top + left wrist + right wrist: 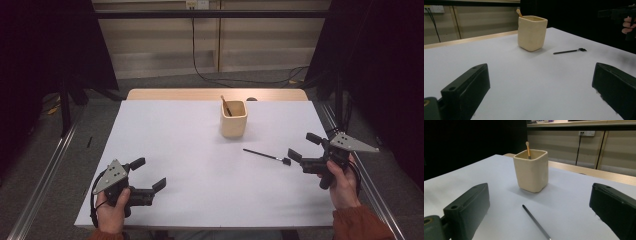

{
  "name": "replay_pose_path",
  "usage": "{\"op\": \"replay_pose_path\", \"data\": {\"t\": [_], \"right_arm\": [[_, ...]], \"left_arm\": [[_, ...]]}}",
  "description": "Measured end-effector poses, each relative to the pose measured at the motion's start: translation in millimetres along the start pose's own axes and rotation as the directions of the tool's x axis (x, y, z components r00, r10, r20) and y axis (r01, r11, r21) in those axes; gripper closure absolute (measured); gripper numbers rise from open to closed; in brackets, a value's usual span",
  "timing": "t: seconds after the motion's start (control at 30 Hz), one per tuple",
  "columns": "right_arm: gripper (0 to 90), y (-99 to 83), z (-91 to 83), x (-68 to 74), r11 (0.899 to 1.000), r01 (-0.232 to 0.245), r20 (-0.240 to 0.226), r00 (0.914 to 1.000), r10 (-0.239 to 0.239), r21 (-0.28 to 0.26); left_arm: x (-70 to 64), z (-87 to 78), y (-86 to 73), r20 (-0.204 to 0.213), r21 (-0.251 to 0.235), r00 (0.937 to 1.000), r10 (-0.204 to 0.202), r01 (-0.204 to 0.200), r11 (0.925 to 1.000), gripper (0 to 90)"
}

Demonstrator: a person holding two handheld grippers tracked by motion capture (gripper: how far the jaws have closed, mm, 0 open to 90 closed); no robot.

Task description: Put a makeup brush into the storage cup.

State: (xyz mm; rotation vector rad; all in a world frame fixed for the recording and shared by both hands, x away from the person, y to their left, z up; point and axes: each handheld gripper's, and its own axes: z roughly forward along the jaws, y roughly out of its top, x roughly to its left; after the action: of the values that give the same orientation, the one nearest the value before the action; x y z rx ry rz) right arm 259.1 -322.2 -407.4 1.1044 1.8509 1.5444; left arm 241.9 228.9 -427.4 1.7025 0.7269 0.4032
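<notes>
A cream square cup [234, 118] [532, 33] [531, 170] stands upright at the table's far middle, with a wooden-handled stick [225, 105] [528, 149] leaning inside it. A thin black brush [266, 156] [570, 51] [536, 221] lies flat on the white tabletop, right of the cup. My right gripper [303, 146] is open, just right of the brush's head, and holds nothing. My left gripper [148, 173] is open near the front left corner, far from both things, and holds nothing.
The white tabletop [190, 165] ends in a wooden strip [215, 94] at the back. Metal rails [42, 175] run along both sides. Black cables [200, 75] lie on the floor behind.
</notes>
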Motion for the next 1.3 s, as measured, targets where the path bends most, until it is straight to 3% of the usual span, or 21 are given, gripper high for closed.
{"op": "replay_pose_path", "data": {"t": [0.53, 0.93, 1.3], "right_arm": [[2.5, 20.4, 40.9, -5.3, 1.0, 0.02, -0.042, 0.9989, -0.02, 0.003], [2.7, 38.6, 64.5, -8.4, 0.999, 0.05, -0.036, 0.9981, -0.05, -0.005], [2.7, 55.9, 80.1, -16.4, 0.999, 0.049, -0.036, 0.9981, -0.05, -0.015]], "left_arm": [[0.8, 0.4, -0.4, 0.0, 0.001, 1.0, -0.004, 0.004, 1.0, 1.4], [1.0, 0.0, -0.5, -0.002, -0.001, 1.0, -0.003, 0.003, 1.0, 1.4], [0.5, 1.6, -0.6, 0.005, 0.002, 1.0, -0.003, 0.003, 1.0, 1.4]]}}
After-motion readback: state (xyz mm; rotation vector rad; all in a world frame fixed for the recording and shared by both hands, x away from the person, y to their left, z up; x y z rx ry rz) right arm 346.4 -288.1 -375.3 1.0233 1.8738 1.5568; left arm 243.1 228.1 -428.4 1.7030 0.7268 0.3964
